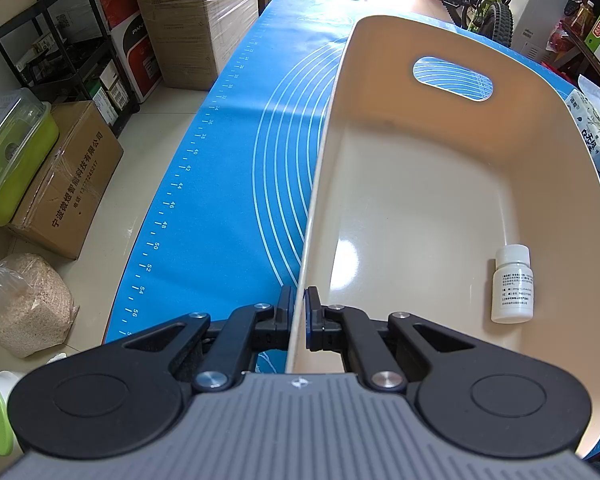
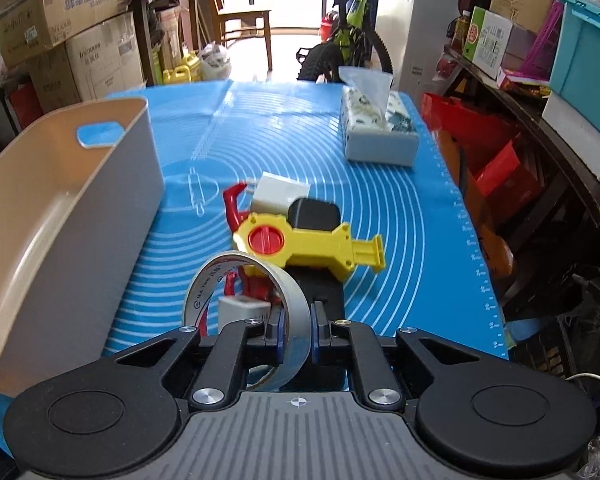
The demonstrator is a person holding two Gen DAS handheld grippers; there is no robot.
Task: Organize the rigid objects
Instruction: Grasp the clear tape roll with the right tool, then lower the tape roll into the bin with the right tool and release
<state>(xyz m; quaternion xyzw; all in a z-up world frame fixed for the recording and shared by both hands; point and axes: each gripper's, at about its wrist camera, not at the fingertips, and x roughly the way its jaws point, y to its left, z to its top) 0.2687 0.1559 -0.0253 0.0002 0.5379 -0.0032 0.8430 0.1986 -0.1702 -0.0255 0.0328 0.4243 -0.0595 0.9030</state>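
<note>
My left gripper (image 1: 299, 300) is shut on the left wall of a beige plastic bin (image 1: 420, 184) that stands on the blue mat. A small white bottle (image 1: 512, 285) lies inside the bin near its right wall. My right gripper (image 2: 296, 316) is shut on a roll of tape (image 2: 244, 304), held upright above the mat to the right of the bin (image 2: 112, 184). Ahead lie a yellow and red toy tool (image 2: 308, 246), a black case (image 2: 314, 214) and a white charger (image 2: 280, 194).
A tissue box (image 2: 378, 128) stands at the far right of the blue mat (image 2: 400, 220); it also shows in the left wrist view (image 1: 594, 136). Cardboard boxes (image 1: 196, 20), a black shelf cart and a bicycle (image 2: 348, 40) surround the table.
</note>
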